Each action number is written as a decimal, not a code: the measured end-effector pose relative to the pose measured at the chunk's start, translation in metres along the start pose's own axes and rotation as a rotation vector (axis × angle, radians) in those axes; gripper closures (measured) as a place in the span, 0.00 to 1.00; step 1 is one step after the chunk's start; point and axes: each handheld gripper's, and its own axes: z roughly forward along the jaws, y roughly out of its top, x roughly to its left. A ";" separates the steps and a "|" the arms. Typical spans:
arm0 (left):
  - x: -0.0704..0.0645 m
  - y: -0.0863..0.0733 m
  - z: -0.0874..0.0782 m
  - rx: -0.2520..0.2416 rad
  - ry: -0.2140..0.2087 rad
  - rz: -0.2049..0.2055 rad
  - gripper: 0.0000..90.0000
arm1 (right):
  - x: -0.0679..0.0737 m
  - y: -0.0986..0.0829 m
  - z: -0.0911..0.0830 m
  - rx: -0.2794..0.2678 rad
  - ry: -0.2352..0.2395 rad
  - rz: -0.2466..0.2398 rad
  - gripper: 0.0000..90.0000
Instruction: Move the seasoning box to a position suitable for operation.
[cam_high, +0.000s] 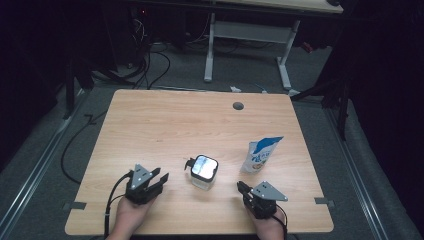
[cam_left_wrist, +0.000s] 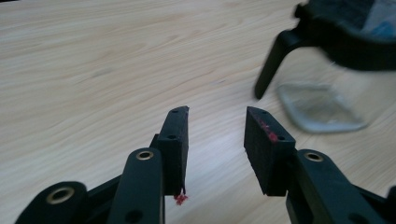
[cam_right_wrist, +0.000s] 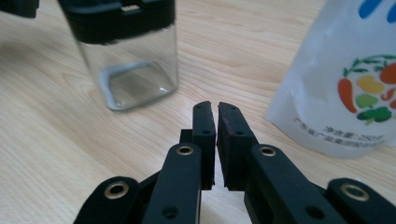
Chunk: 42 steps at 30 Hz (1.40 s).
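White pouch (cam_right_wrist: 345, 79) shows printed vegetables; its small writing is unreadable.

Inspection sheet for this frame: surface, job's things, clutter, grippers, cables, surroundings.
Surface: wooden table, grommet hole near far edge.
Job's things: clear jar with black lid, upright, centre; white pouch standing to its right.
Clutter: nothing seen.
Grippers: left gripper open, empty; right gripper shut, empty; both short of the jar.
Cables: a black cable trails from left gripper.
Surroundings: grey floor, white desk frame behind.
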 end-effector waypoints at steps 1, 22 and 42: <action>-0.005 0.000 0.005 0.003 -0.013 0.015 0.67 | -0.001 0.000 0.001 0.013 -0.006 -0.007 0.95; -0.051 0.025 0.038 -0.059 -0.085 0.021 1.00 | -0.011 0.006 -0.002 0.026 -0.083 0.022 0.92; -0.064 0.018 0.053 -0.019 -0.026 0.053 1.00 | -0.016 0.009 0.000 -0.003 -0.038 0.046 0.90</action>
